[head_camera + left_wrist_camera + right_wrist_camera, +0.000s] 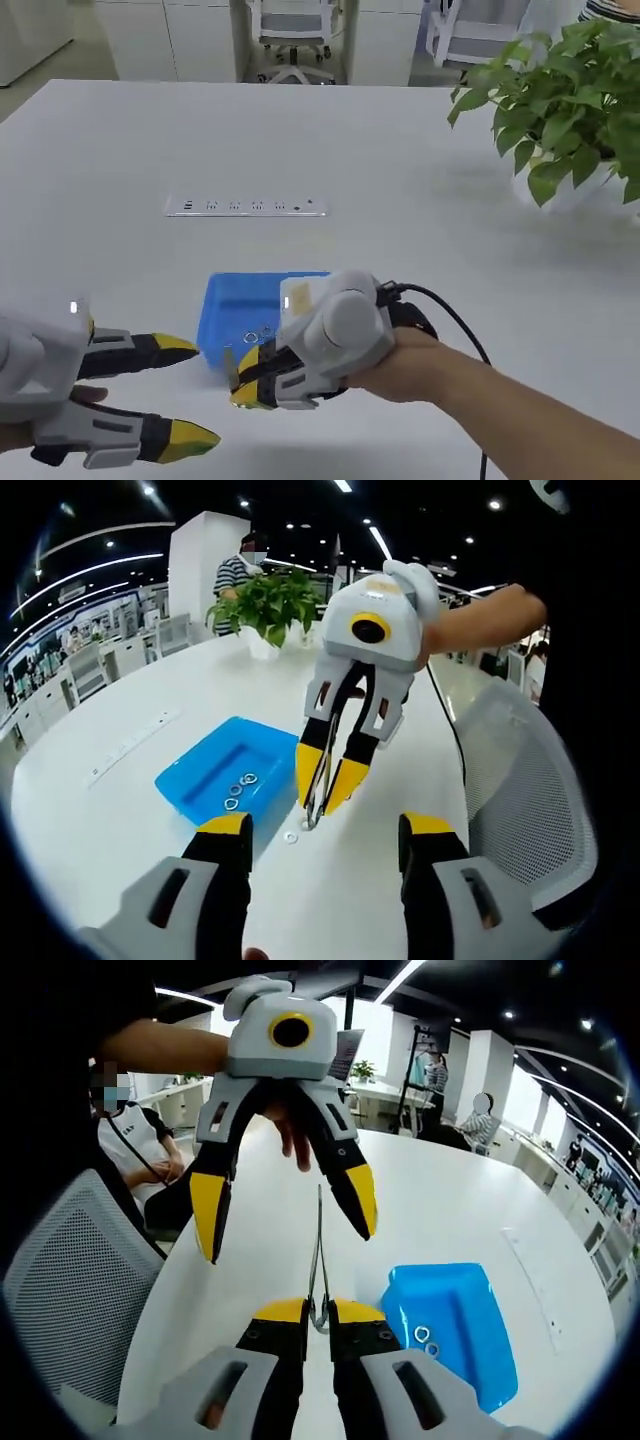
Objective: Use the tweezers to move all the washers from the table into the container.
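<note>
Right gripper (320, 805), jaws clamped on the tweezers (318, 1240), holds the tips just beside a loose washer (291, 837) lying on the desk (420, 230) next to the blue container (225, 752), toward the desk's near edge. Left gripper (195, 392) hovers alongside, jaws apart and holding nothing. Several washers (240, 783) already lie in the container. The pick likely calls for setting one tweezer tip through the hole and one outside the rim, squeezing gently, then lifting straight up before crossing the container's low wall; a flat washer on a smooth top could skid away if nipped off-centre. The open left jaws sit close and could crowd the tweezers. A power strip (245, 207) lies mid-desk and a potted plant (570, 90) by the far right edge, both well apart from the work
</note>
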The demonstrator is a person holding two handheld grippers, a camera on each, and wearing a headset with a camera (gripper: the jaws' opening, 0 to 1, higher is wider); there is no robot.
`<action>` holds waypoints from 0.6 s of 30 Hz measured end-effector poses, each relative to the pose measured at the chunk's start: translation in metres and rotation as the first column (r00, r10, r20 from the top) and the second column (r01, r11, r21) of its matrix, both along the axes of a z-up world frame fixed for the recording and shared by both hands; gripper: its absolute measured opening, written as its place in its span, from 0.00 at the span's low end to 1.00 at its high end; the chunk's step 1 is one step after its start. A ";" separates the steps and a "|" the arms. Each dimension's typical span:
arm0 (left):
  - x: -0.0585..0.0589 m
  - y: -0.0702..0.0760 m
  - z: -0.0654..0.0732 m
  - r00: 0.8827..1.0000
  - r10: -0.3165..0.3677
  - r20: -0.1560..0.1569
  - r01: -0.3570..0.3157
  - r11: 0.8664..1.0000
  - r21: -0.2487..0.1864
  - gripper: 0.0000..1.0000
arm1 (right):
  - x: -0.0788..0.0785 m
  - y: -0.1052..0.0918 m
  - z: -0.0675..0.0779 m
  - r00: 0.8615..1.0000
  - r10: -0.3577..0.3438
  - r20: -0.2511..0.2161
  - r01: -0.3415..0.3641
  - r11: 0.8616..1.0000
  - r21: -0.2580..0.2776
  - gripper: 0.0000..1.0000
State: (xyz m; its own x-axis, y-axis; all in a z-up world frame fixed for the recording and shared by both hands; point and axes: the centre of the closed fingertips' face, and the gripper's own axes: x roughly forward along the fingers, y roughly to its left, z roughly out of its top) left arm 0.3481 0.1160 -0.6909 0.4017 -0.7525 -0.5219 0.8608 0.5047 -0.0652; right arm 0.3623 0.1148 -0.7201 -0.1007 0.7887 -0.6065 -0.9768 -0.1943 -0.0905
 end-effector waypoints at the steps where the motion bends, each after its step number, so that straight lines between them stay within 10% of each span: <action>1: 0.000 0.000 0.000 1.000 0.005 0.000 -0.005 1.000 -0.004 0.66 | 0.001 -0.001 0.002 1.000 -0.001 0.002 0.001 1.000 -0.001 0.09; 18: 0.007 0.002 0.006 0.991 0.125 0.038 -0.122 0.990 -0.066 0.81 | 0.037 -0.006 0.024 0.998 -0.046 0.043 0.045 0.999 0.019 0.09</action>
